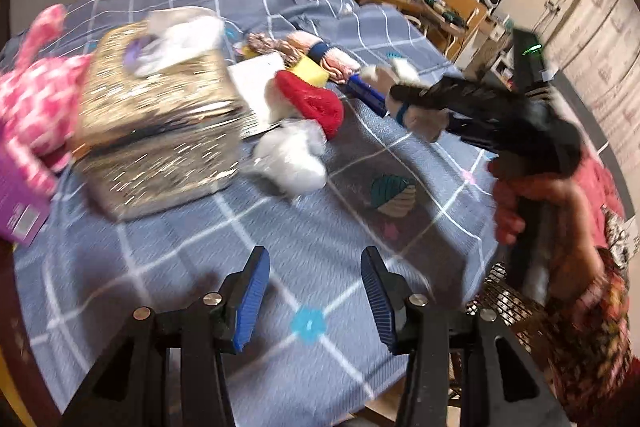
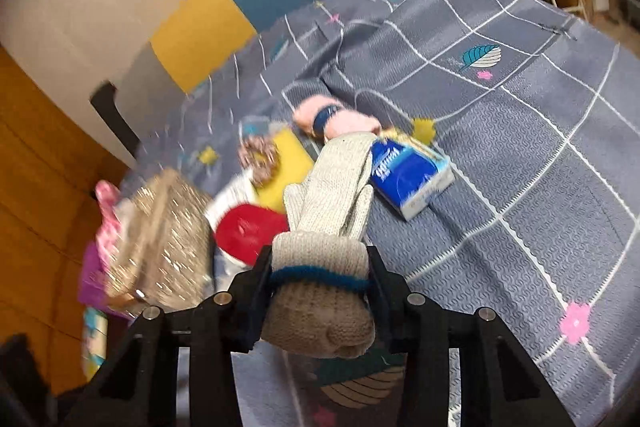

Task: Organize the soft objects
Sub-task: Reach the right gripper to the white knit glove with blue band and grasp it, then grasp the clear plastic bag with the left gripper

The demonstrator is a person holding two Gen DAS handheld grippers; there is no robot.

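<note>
- A rolled pair of knit socks, cream and tan with a blue band, sits at the lower centre of the right wrist view, clamped between the 2 fingers of the right gripper; its free end hangs forward over the bed.
- In the left wrist view the same bundle shows at centre right, carried by that gripper in a person's hand.
- The left gripper holds nothing; its 2 blue pads stand apart over the grey checked bedspread.
- Beyond lie a white soft lump, a red item, a pink sock roll and a blue tissue pack.
- A glittery gold bag sits at left, with a pink plush beside it.
</note>
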